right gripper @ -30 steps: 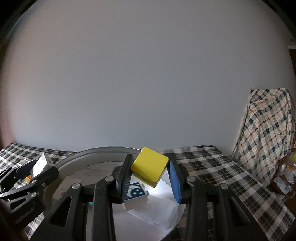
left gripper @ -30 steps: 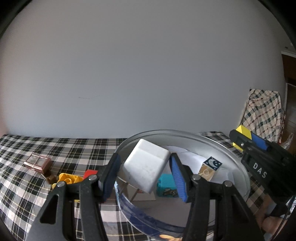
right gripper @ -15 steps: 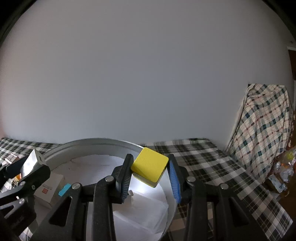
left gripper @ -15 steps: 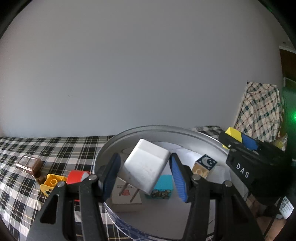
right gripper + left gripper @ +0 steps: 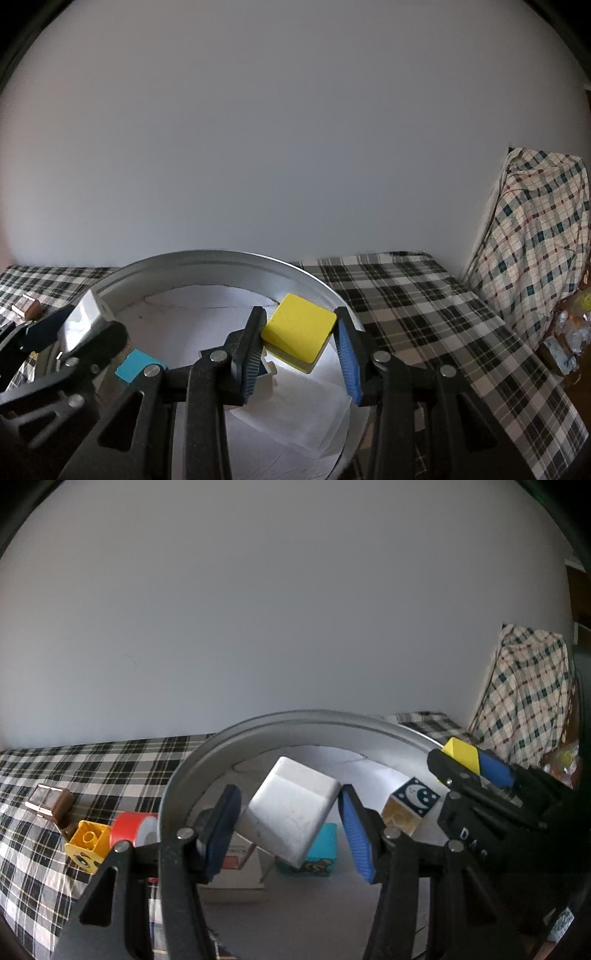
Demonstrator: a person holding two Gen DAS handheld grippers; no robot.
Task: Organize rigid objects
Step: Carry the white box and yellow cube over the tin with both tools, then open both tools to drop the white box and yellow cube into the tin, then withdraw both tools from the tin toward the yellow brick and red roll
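Note:
My left gripper is shut on a white plug adapter, held tilted over the round metal tin with its prongs pointing down. My right gripper is shut on a yellow block over the right side of the same tin. In the left wrist view the right gripper shows at the right with the yellow block. In the right wrist view the left gripper shows at the left with the adapter. Inside the tin lie a moon-printed block, a teal block and a small white box.
On the checked cloth left of the tin lie a red roll, a yellow toy brick and a brown case. White paper lines the tin. A plaid-draped object stands at the right.
Both grippers have moved forward over the tin with their objects still gripped. The tin now looks larger and nearer, and more of its inside shows.

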